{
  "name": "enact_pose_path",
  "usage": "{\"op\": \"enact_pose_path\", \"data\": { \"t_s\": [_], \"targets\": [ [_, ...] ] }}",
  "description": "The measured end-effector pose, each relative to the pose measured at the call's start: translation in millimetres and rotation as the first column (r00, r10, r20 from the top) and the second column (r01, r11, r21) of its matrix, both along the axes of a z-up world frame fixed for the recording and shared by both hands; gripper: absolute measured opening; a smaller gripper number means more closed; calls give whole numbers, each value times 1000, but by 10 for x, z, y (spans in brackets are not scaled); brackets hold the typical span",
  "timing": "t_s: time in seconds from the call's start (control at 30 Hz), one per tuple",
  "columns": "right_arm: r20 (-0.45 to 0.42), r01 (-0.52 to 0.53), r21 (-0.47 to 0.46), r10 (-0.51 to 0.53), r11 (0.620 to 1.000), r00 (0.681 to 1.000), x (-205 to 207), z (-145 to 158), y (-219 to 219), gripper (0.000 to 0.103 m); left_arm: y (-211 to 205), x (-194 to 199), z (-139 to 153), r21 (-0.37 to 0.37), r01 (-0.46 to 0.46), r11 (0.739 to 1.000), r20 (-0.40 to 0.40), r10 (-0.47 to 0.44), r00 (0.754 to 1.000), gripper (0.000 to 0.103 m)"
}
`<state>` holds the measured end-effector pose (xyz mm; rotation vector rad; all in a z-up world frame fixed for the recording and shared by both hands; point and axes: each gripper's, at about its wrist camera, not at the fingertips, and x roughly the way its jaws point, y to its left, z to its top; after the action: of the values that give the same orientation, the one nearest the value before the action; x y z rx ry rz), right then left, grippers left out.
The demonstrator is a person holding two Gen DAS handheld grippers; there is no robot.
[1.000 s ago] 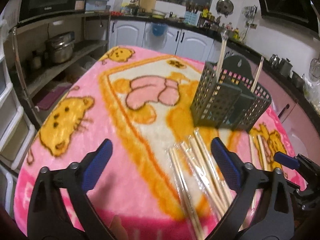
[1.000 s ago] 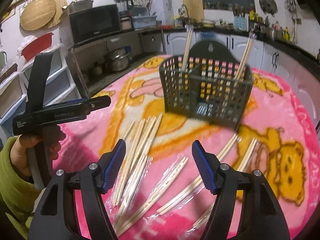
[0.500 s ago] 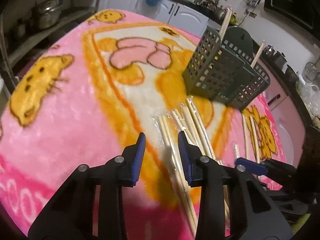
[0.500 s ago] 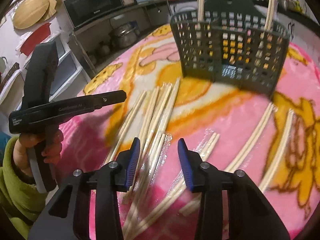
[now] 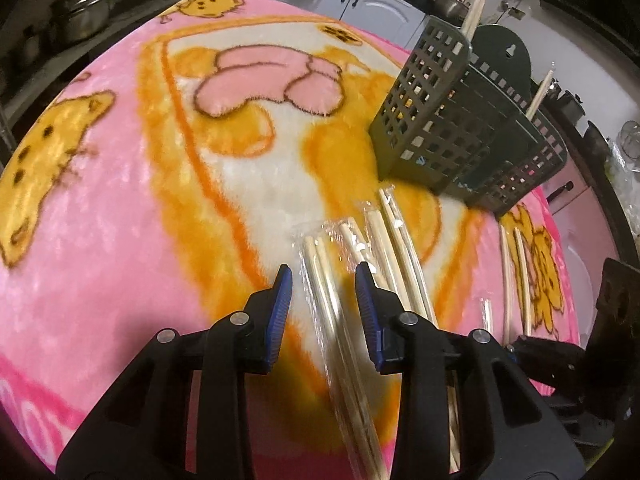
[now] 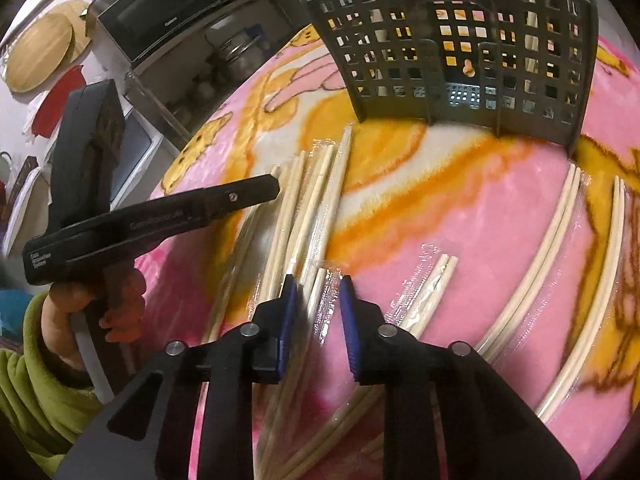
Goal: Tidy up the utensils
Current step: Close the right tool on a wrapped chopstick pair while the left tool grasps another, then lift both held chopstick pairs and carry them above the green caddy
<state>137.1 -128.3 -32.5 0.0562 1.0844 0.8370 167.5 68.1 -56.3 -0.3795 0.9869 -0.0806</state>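
— While you were looking away, both tools dropped toward the blanket (image 5: 120, 240) and their jaws drew in from wide to narrow.

— Have they got hold of anything?

— Not that I can see. The left gripper (image 5: 324, 276) straddles one wrapped pair of chopsticks (image 5: 320, 280), the leftmost pair of the loose bundle (image 6: 304, 200) near the middle of the blanket. The blue pads stand either side with a gap showing, so it's partly spread, not pinching.

— And the other one?

— The right gripper (image 6: 318, 284) has just been closing too, and a second wrapped pair (image 6: 320, 292) runs between its pads. It looks close, but I can still see a gap beside the wrapper, so I'd call it not yet pressed.

— Where do they go?

— Into the dark slotted caddy (image 5: 460, 128) toward the far edge of the blanket. A couple of chopsticks already stand upright in it, one at either end. More wrapped pairs (image 6: 560, 240) lie apart, toward the right edge.

— So, early days?

— I'd say so. Most pairs are still lying flat. Having narrowed over a pair each, both hands look ready to clamp and lift; the slippery wrappers could let a stick slide.
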Motion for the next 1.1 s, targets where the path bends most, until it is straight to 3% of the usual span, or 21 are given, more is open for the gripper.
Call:
{"op": "enact_pose_path", "data": {
  "t_s": [0.17,0.27,0.43,0.6,0.87,1.1],
  "targets": [
    [15,-4,-7,4,1000,1000,15,6,29,14,22,129,-4,-1,-1,1000,-12,1,1000,26],
    [26,-3,-10,3,1000,1000,13,12,47,11,39,198,-7,20,-14,1000,-21,14,1000,14],
    [46,2,-1,-2,1000,999,29,61,30,8,63,277,-5,39,-18,999,-26,19,999,5],
    [82,6,19,-8,1000,997,32,205,-23,8,98,272,56,30,-17,999,-10,17,1000,4],
    [190,21,60,-32,998,981,47,576,-70,7,90,146,527,20,-29,999,130,26,991,3],
    [335,28,109,-63,994,940,4,1029,-110,5,-32,69,1014,22,-7,1000,262,1,965,3]
  ]
}}
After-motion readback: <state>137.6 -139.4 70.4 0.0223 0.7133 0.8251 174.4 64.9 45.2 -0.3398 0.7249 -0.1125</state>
